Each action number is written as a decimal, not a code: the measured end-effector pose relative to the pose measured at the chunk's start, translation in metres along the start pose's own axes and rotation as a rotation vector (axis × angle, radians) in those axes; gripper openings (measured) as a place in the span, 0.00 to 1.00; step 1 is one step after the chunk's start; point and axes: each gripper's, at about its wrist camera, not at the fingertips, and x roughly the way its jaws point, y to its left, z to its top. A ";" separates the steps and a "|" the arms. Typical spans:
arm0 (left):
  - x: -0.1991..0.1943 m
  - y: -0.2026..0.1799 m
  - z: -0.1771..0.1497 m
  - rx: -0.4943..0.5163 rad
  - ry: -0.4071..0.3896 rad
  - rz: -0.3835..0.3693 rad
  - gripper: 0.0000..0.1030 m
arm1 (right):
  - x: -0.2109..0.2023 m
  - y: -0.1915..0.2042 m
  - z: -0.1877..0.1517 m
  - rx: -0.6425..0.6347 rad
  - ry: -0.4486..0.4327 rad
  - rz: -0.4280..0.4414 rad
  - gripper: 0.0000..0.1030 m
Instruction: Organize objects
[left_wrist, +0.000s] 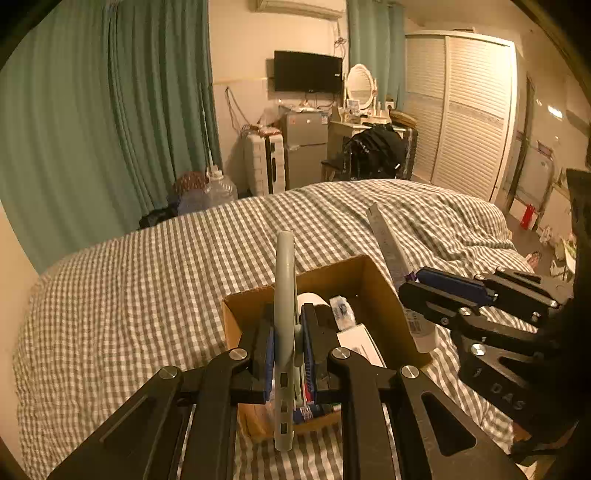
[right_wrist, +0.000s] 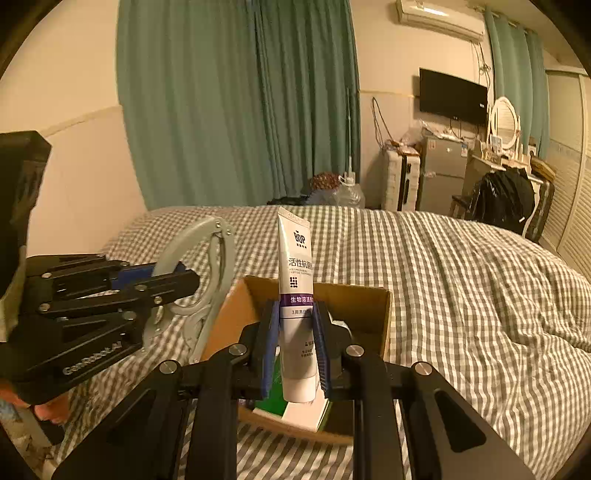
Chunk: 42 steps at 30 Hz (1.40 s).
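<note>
Left gripper (left_wrist: 288, 354) clamping grey folding hook (left_wrist: 284, 314) edge-on, holding it upright above cardboard box (left_wrist: 373, 291) on checked bedspread (left_wrist: 147, 295). Right gripper (right_wrist: 297, 350) pinching white toothpaste tube (right_wrist: 297, 295) mid-body, crimped end up, cap down, hovering over the same box. Judging: tube being light, soft, squashing under pressure, so gripping near the stiffer cap end probably safer. Hook looking rigid, smooth plastic, likely pivoting if held off-centre; taking it across the flat middle. Box already containing small cartons (right_wrist: 306, 413); lowering both in probably next.
</note>
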 end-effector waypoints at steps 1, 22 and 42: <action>0.008 0.002 0.001 -0.007 0.009 0.000 0.12 | 0.010 -0.003 0.000 0.004 0.012 -0.002 0.17; 0.091 0.002 -0.024 -0.016 0.165 0.040 0.16 | 0.056 -0.050 -0.010 0.108 0.069 -0.043 0.18; -0.103 -0.010 0.026 -0.063 -0.187 0.110 0.98 | -0.140 -0.025 0.048 0.096 -0.205 -0.161 0.88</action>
